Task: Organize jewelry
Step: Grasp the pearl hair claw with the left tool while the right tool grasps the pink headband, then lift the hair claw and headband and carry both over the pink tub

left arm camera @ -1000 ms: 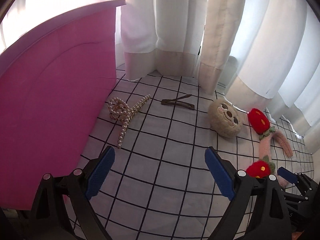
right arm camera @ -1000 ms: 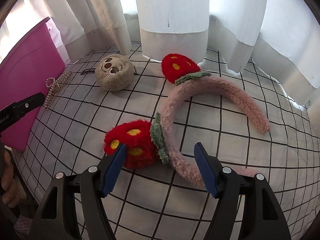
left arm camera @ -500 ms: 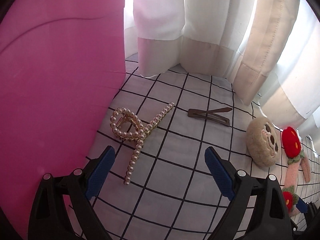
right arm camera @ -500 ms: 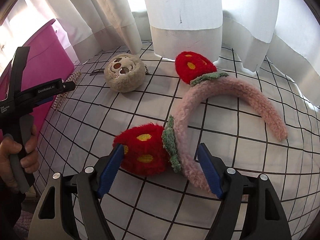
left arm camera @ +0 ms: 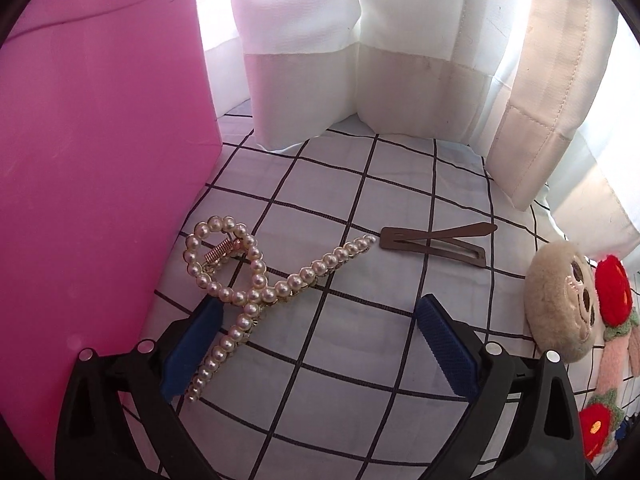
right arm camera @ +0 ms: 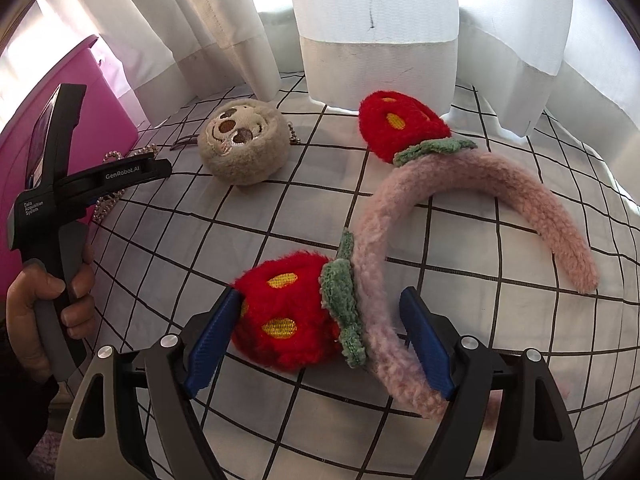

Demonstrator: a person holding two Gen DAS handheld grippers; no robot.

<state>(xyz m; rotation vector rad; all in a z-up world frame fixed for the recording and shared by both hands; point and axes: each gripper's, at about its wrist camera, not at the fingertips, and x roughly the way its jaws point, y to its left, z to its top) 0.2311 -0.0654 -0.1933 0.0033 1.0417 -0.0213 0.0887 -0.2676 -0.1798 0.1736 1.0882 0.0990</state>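
Observation:
A pearl claw clip [left arm camera: 256, 280] lies on the checked cloth beside the pink box [left arm camera: 100, 160]. My left gripper [left arm camera: 320, 344] hovers low over it with jaws opening wide; the clip's tail lies just inside the left pad, not pressed. A brown snap clip [left arm camera: 436, 242] lies beyond. In the right wrist view a fuzzy pink headband [right arm camera: 460, 184] with red strawberries [right arm camera: 288, 316] lies on the cloth. My right gripper [right arm camera: 320, 344] straddles the near strawberry and the band, jaws opening, without squeezing them.
A round beige sloth plush [right arm camera: 244, 148] sits between the clips and the headband. White curtains [right arm camera: 376, 20] hang along the back of the checked cloth [right arm camera: 440, 272]. A person's hand [right arm camera: 52, 300] holds the left tool at the left edge.
The left gripper has moved in and down toward the pearl clip, which now reaches its left pad. The right gripper's jaws have widened around the near strawberry, which looks slightly closer.

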